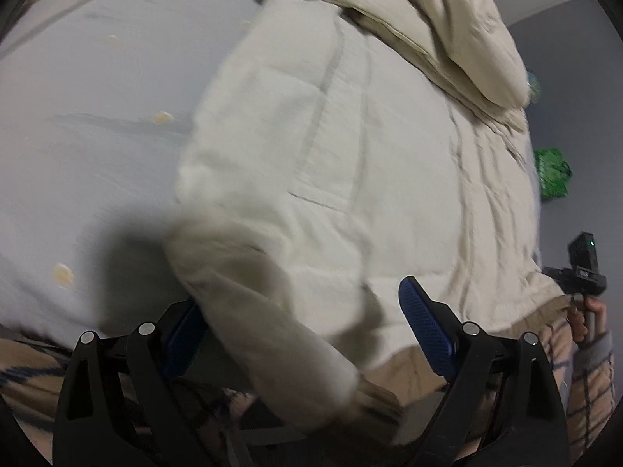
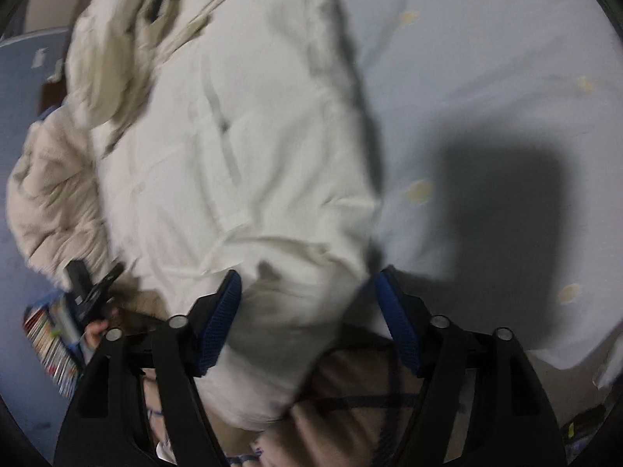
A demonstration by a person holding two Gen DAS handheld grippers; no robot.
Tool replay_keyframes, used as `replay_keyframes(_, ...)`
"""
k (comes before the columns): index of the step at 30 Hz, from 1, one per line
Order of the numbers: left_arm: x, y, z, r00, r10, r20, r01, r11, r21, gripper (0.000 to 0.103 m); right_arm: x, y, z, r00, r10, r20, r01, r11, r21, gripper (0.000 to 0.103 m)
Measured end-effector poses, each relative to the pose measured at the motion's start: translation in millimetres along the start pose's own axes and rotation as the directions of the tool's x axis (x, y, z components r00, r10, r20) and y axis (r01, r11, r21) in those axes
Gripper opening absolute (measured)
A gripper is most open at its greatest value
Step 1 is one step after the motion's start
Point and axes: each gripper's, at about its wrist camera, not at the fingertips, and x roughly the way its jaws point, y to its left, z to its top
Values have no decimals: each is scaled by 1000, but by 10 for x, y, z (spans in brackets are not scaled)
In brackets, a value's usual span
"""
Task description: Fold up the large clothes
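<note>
A large cream padded coat (image 1: 350, 155) lies spread on a pale blue bed sheet (image 1: 97, 136), its hood bunched at the far end. In the left wrist view the near corner hangs over the bed edge between the wide-apart blue pads of my left gripper (image 1: 303, 327). The left pad touches the cloth and the right pad stands clear. In the right wrist view the coat (image 2: 233, 136) bulges between the pads of my right gripper (image 2: 305, 311). The cloth reaches both pads but does not look squeezed. Each gripper shows small in the other's view, beside the coat's hem.
The sheet (image 2: 486, 78) carries small yellow spots and a dark shadow. A person's plaid garment (image 2: 350, 389) is just below the bed edge. A green bag (image 1: 551, 173) lies on the grey floor beyond the bed. A colourful stack (image 2: 50, 342) stands at the left.
</note>
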Motion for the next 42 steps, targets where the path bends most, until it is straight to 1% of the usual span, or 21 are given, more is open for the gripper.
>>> replay_keyframes(2, 7, -49, -23, 1000, -2, -9, 2, 1000, 13, 84, 2, 51, -31, 999, 39, 7, -39, 999, -20, 58)
replay_keyframes(5, 3, -83, -48, 1000, 7, -11, -7, 1000, 29, 74, 2, 162, -84, 998, 68, 10, -67, 996, -63, 52)
replay_keyframes(7, 4, -90, -59, 1000, 2, -19, -1, 999, 37, 58, 7, 254, -123, 998, 60, 8, -58, 993, -100, 47)
replay_keyframes(8, -1, -103, -72, 1000, 8, -22, -7, 999, 49, 56, 8, 284, -142, 999, 53, 12, -52, 992, -114, 43)
replay_keyframes(10, -38, -115, -109, 999, 30, -14, -29, 997, 74, 44, -14, 332, -165, 999, 49, 24, -45, 989, -139, 35)
replay_keyframes(12, -38, -165, -118, 999, 42, 3, -42, 994, 99, 39, -21, 390, -167, 998, 46, 44, -39, 987, -158, 26)
replay_keyframes(14, -49, -230, -117, 998, 55, 29, -58, 990, 125, 33, -38, 494, -201, 997, 43, 71, -28, 980, -199, 23)
replay_keyframes(15, -48, -266, -113, 997, 62, 41, -67, 988, 136, 27, -71, 501, -207, 996, 43, 84, -24, 976, -217, 20)
replay_keyframes(17, -99, -365, -111, 995, 62, 82, -76, 980, 181, 24, -118, 583, -247, 990, 58, 125, -22, 964, -266, 18)
replay_keyframes(19, -180, -466, -102, 991, 52, 126, -79, 972, 222, 21, -231, 697, -300, 973, 118, 200, -46, 942, -334, 17)
replay_keyframes(23, -348, -634, -42, 980, 27, 197, -82, 958, 276, 18, -380, 826, -334, 933, 192, 305, -66, 923, -380, 15)
replay_keyframes(27, -512, -682, 70, 971, -36, 235, -31, 961, 276, 15, -487, 898, -287, 893, 263, 365, -106, 911, -398, 15)
replay_keyframes(29, -608, -705, 135, 964, -82, 253, 11, 963, 270, 15, -536, 934, -267, 866, 311, 392, -141, 903, -406, 15)
replay_keyframes(31, -752, -713, 240, 950, -139, 281, 64, 964, 260, 15, -608, 964, -235, 828, 373, 418, -195, 891, -409, 15)
replay_keyframes(32, -838, -705, 291, 940, -167, 298, 90, 962, 257, 14, -645, 973, -209, 800, 413, 435, -231, 881, -413, 15)
replay_keyframes(33, -914, -702, 341, 930, -190, 314, 109, 960, 257, 14, -681, 959, -195, 780, 439, 446, -256, 874, -413, 15)
replay_keyframes(36, -1138, -669, 472, 898, -253, 359, 166, 953, 255, 14, -767, 944, -97, 688, 540, 485, -367, 835, -410, 15)
replay_keyframes(39, -1291, -606, 601, 872, -298, 387, 220, 947, 234, 13, -810, 917, 39, 581, 630, 515, -478, 777, -409, 15)
replay_keyframes(40, -1331, -587, 658, 864, -310, 397, 235, 945, 226, 13, -822, 914, 75, 562, 641, 523, -495, 767, -408, 15)
replay_keyframes(41, -1363, -577, 713, 857, -317, 406, 245, 944, 220, 13, -834, 923, 139, 531, 659, 532, -526, 749, -403, 15)
replay_keyframes(42, -1387, -572, 741, 853, -323, 411, 252, 943, 217, 13, -861, 931, 185, 514, 669, 537, -541, 739, -403, 15)
